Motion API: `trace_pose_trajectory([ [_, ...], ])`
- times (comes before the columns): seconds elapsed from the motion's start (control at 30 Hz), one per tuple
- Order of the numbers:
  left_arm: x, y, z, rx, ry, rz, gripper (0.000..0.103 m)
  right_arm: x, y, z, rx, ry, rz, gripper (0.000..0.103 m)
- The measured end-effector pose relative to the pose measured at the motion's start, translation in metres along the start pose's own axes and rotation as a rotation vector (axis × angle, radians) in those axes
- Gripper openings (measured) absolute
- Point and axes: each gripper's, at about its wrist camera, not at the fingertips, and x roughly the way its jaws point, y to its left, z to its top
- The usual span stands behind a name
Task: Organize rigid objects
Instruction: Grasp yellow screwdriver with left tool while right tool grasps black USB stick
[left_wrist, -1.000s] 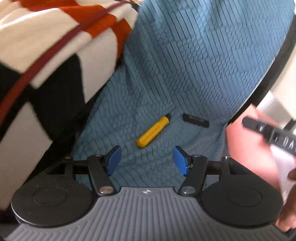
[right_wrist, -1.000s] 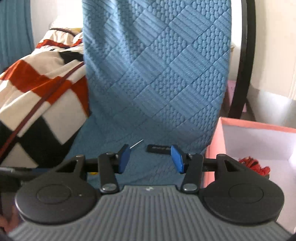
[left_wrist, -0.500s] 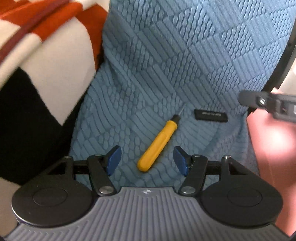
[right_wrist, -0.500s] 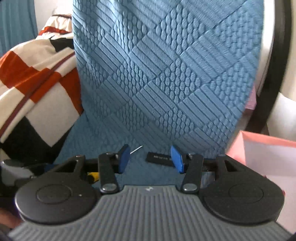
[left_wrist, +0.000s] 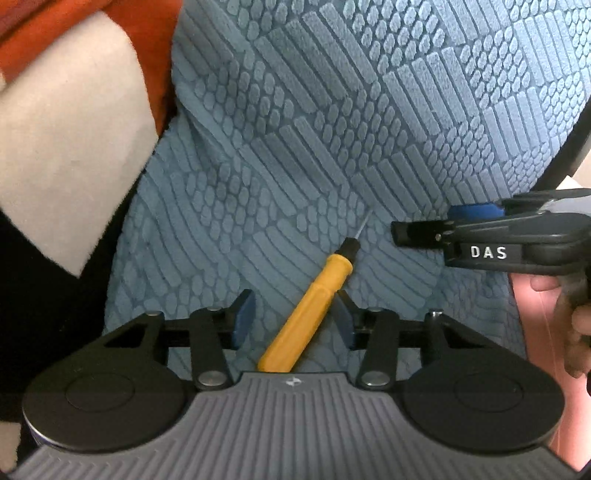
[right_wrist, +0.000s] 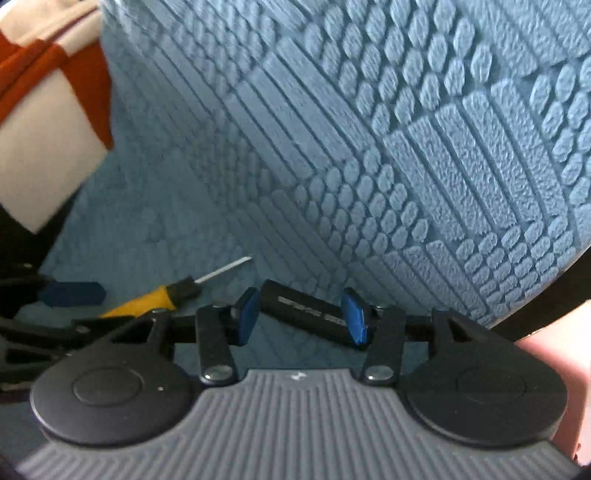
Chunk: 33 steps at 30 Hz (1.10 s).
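Textured blue chair upholstery (left_wrist: 369, 110) w/ checked orange-white-black blanket (left_wrist: 66, 147) alongside

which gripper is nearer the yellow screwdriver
Left. The left gripper straddles the screwdriver, its handle lying between the open fingers. The right gripper sits off to the side, around the black stick.

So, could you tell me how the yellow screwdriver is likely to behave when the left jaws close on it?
The yellow screwdriver looks like stiff moulded plastic with a thin metal tip, so it should not bend. Its rounded handle lies diagonally between the left gripper's open jaws, so it may twist or roll as they close. The textured blue cover under it is soft, which probably damps any sliding.
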Motion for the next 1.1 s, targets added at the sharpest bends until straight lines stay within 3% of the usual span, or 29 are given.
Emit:
trace_pose_trajectory([
  [0.1, 0.001, 0.001, 0.000, -0.004, 0.000, 0.003, 0.053, 0.007, -0.002, 0.002, 0.007, 0.019, 0.022, 0.052],
  [0.17, 0.002, 0.003, 0.001, -0.017, 0.008, -0.004, 0.053, 0.011, 0.001, 0.003, -0.002, 0.028, 0.005, 0.065],
  [0.23, 0.003, 0.003, 0.001, -0.020, 0.020, -0.005, 0.053, 0.014, 0.005, 0.003, -0.025, 0.032, -0.002, 0.071],
  [0.43, 0.002, 0.000, 0.001, -0.004, 0.035, -0.003, 0.053, 0.020, 0.017, -0.007, -0.034, 0.045, -0.029, 0.072],
  [0.5, 0.001, -0.001, 0.001, -0.006, 0.036, 0.000, 0.053, 0.019, 0.016, -0.009, 0.002, 0.060, -0.024, 0.065],
  [0.57, 0.001, 0.000, 0.002, -0.012, 0.038, -0.001, 0.053, 0.015, 0.014, -0.011, -0.002, 0.068, -0.046, 0.041],
  [0.67, 0.000, 0.003, 0.004, -0.028, 0.046, -0.002, 0.053, 0.011, 0.008, -0.010, 0.029, 0.061, -0.030, 0.029],
  [0.87, -0.003, 0.010, 0.004, -0.052, 0.051, 0.000, 0.053, 0.002, 0.006, -0.008, 0.046, 0.032, -0.056, 0.019],
  [1.1, -0.003, 0.001, -0.001, 0.020, 0.032, 0.059, 0.053, 0.000, -0.016, -0.011, 0.142, -0.020, -0.072, 0.021],
])
